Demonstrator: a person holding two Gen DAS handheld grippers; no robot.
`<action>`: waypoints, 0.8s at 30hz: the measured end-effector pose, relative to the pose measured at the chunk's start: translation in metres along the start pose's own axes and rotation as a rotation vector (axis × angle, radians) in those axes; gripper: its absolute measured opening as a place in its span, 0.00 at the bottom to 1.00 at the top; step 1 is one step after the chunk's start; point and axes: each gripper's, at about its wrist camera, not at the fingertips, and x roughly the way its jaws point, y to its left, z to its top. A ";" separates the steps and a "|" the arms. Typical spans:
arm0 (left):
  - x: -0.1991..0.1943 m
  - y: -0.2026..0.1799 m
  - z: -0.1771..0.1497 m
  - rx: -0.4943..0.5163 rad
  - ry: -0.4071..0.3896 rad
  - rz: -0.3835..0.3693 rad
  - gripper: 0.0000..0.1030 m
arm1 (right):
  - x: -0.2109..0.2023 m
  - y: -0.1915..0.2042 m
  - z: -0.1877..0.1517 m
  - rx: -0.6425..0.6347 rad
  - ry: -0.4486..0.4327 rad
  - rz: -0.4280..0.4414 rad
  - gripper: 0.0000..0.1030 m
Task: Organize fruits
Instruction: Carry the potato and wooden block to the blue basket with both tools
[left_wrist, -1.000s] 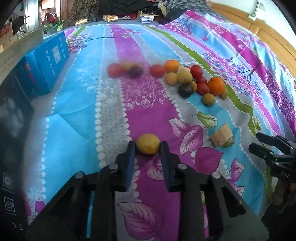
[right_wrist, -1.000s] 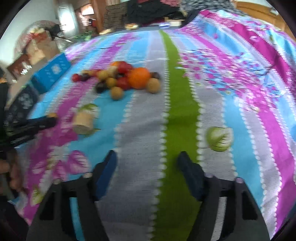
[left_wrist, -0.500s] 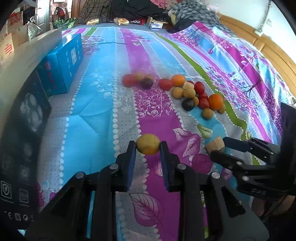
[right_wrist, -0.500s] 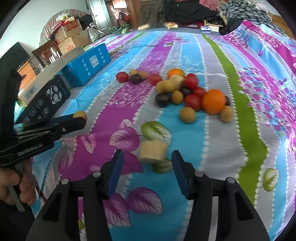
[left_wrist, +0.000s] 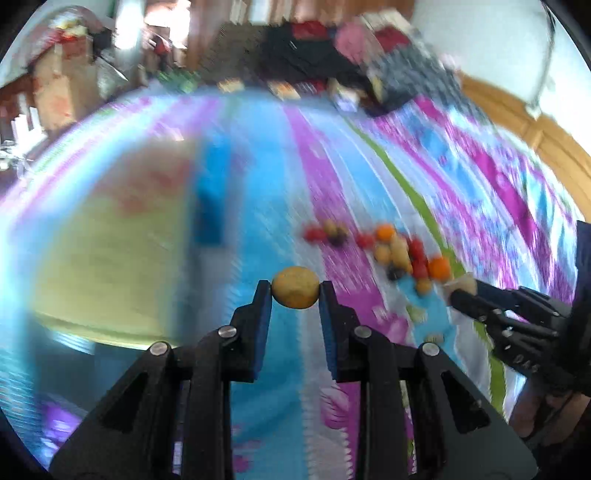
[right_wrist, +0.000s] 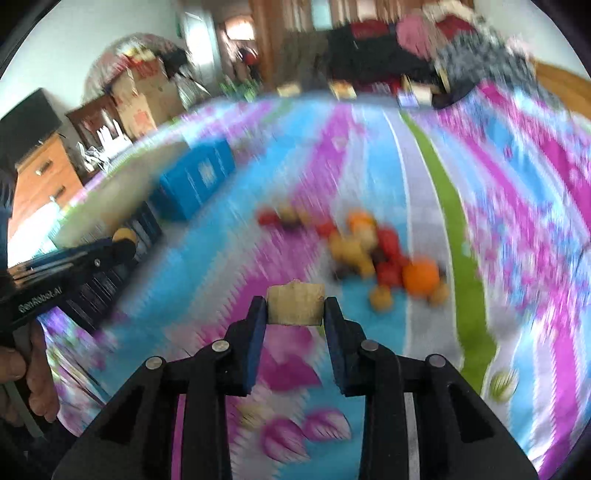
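My left gripper is shut on a round yellow fruit and holds it above the bedspread. It also shows at the left of the right wrist view. My right gripper is shut on a pale tan cut fruit chunk, lifted off the cloth. It also shows at the right of the left wrist view. A pile of red, orange and yellow fruits lies on the bedspread beyond both grippers, also in the left wrist view. Both views are motion-blurred.
A blue box and a pale cardboard box stand at the left on the striped bedspread. A dark printed box lies near the left gripper. Clothes and clutter lie at the far end.
My right gripper has shut on the tan chunk and lifted it. My left gripper has risen and swung left with the yellow fruit. Both views now blur with motion.
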 end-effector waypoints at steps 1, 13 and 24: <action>-0.012 0.008 0.006 -0.013 -0.021 0.020 0.26 | -0.013 0.013 0.018 -0.016 -0.038 0.011 0.34; -0.146 0.138 0.034 -0.241 -0.202 0.312 0.26 | -0.079 0.189 0.138 -0.199 -0.241 0.226 0.34; -0.219 0.236 0.016 -0.399 -0.249 0.497 0.26 | -0.065 0.336 0.160 -0.313 -0.174 0.366 0.34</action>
